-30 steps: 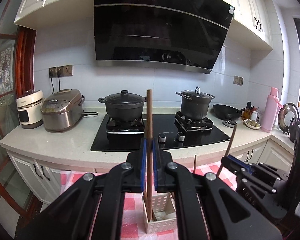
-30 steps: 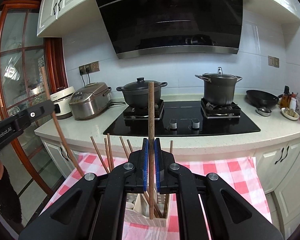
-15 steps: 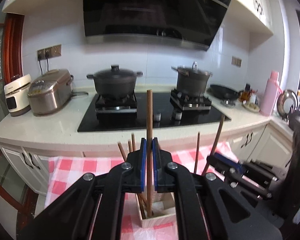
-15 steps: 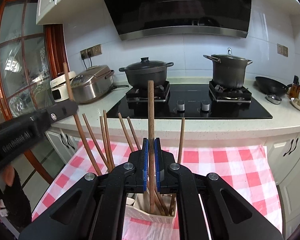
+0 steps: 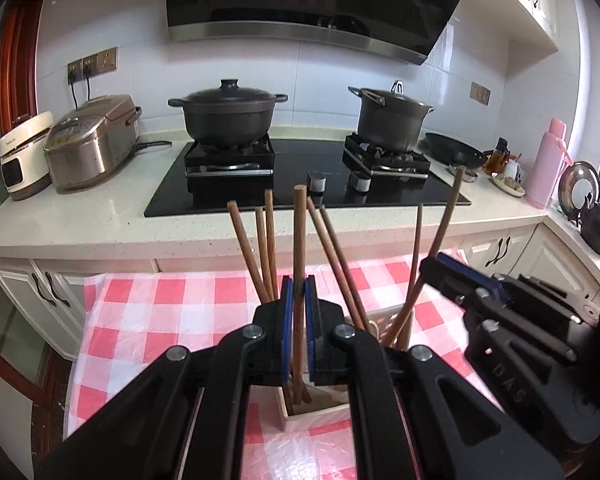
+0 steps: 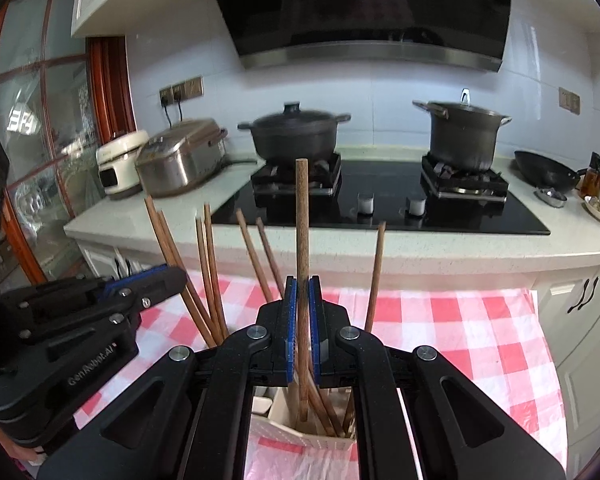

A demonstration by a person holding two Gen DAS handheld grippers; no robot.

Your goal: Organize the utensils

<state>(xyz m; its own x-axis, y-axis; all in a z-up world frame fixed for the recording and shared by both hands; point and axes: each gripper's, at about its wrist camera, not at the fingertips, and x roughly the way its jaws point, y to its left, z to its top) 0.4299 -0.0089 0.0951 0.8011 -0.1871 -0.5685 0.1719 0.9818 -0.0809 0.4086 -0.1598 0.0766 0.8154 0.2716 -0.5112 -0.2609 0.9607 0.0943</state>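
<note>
Clamped upright between the blue pads of the left gripper and of the right gripper: one round, smooth brown wooden chopstick each, lower tips inside the cream perforated plastic holder among other leaning sticks, on glossy red-checked cloth.

A pale speckled worktop is running along the white tiled wall, carrying a black hob with two dark pots sitting on its burners. A black range hood is hanging above, with cream wall cabinets flanking it. Daylight is coming through a red-framed glass door on the left. A rice cooker is standing under the wall sockets.
</note>
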